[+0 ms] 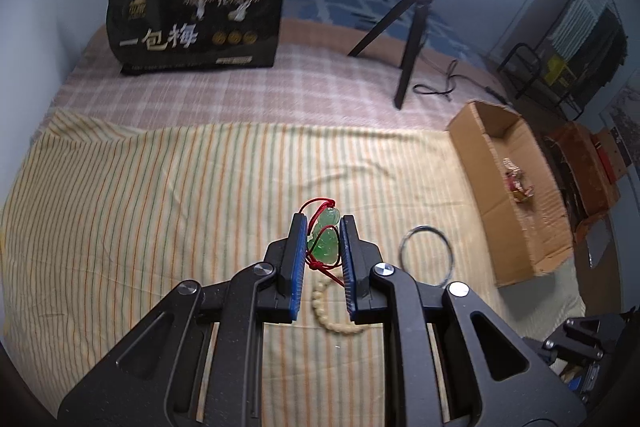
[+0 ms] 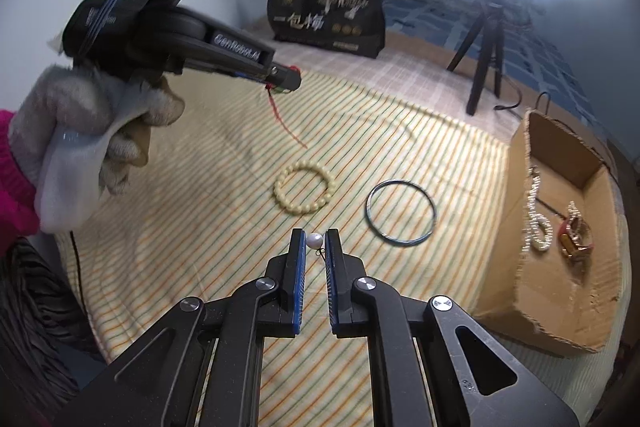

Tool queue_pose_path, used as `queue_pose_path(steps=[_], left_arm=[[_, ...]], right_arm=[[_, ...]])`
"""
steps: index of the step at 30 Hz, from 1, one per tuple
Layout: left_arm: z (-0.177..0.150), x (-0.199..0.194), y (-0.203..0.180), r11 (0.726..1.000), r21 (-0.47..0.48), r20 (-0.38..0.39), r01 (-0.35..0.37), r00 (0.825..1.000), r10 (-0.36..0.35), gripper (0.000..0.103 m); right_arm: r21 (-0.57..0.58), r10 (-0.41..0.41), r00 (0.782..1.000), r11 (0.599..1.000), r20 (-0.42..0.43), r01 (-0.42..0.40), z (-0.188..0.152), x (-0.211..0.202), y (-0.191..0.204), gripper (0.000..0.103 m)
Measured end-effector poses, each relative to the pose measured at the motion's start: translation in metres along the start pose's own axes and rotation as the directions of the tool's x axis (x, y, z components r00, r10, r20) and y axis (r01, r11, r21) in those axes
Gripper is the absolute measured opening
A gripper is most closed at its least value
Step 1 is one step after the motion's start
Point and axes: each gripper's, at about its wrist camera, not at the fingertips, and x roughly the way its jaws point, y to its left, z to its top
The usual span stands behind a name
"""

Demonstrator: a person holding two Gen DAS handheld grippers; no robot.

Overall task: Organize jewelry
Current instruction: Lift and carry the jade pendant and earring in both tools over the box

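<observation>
Nearest in the right wrist view, the right gripper (image 2: pixel 315 241) has its jaws closed on a pearl earring (image 2: pixel 314 239), pinched at the tips clear of the striped cloth (image 2: pixel 208 147). The left gripper (image 1: pixel 323 227), carried by a gloved hand (image 2: pixel 100 131), has its jaws clamped on a green jade pendant (image 1: pixel 325 239), its red cord (image 2: pixel 280 111) dangling free.

Beyond them on the bed lie a cream bead bracelet (image 2: pixel 305 189) and a thin dark bangle (image 2: pixel 401 213), side by side, apart.

Farther right stands the open cardboard box (image 2: pixel 560 307), already holding a pearl strand (image 2: pixel 536 223). The box lies to the right of both jaws; the right hand looks nearer to it, so its earring probably goes in first.
</observation>
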Motion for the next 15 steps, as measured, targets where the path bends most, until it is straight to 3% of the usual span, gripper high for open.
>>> queue_pose_path(steps=[15], left_arm=[[-0.003,-0.026,-0.071,0.989,0.11,0.053,0.1,0.993,-0.106,0.015]], right_arm=[[0.117,-0.105,0.987,0.989,0.12,0.091,-0.001,-0.067,-0.052,0.008]])
